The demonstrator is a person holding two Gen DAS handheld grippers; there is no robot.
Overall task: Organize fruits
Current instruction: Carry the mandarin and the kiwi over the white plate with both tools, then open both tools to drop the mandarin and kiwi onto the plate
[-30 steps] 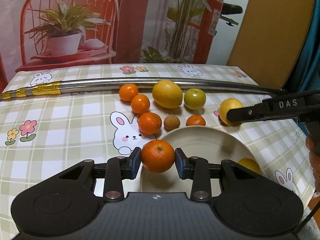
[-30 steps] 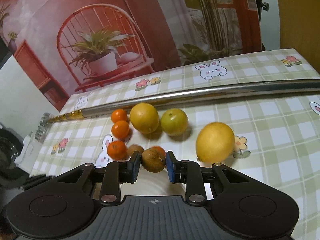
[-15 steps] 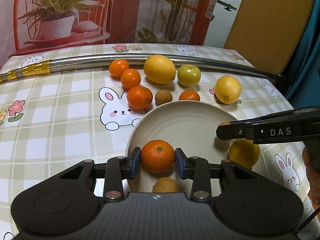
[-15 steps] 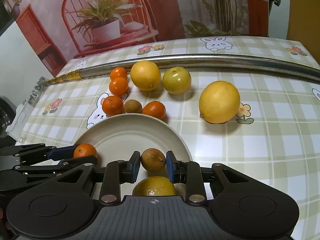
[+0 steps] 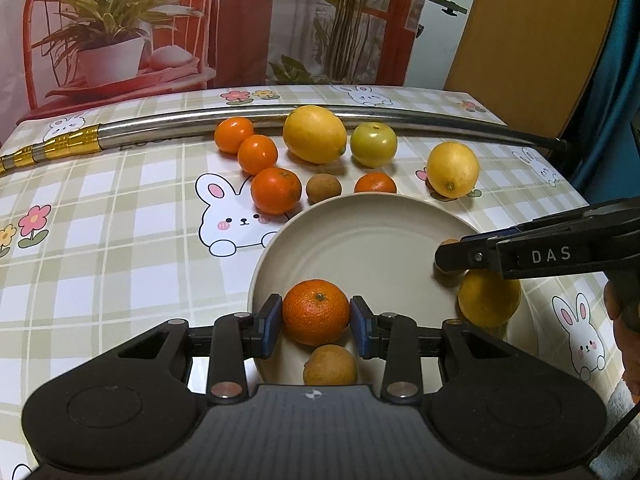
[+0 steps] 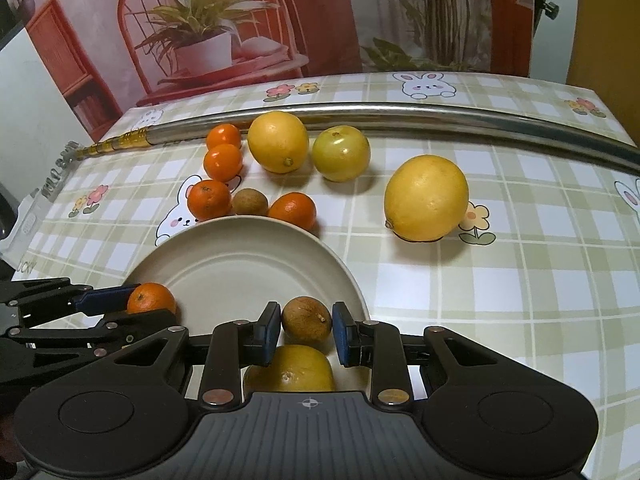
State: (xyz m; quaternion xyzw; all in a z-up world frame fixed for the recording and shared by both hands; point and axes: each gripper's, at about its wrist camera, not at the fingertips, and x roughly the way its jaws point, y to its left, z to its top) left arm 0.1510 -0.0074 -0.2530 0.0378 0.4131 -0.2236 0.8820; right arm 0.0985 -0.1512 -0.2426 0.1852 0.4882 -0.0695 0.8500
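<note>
black left tool (image 5: 316, 318) clamps mandarin (image 5: 316, 312) | angled down over plate (image 5: 360, 216)

Checked table (image 5: 120, 208) (bunny cloth) bears plate (image 5: 360, 216), fruits, pole (image 5: 180, 130).

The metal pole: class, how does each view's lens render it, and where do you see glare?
Left wrist view: the metal pole bows into an arc, fisheye distortion, with a bright streak along it. Right wrist view: it curves too, and glare sits on the yellow citrus.

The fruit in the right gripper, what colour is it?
Brown fruit, dull and slightly speckled; clearest in the right wrist view.
</note>
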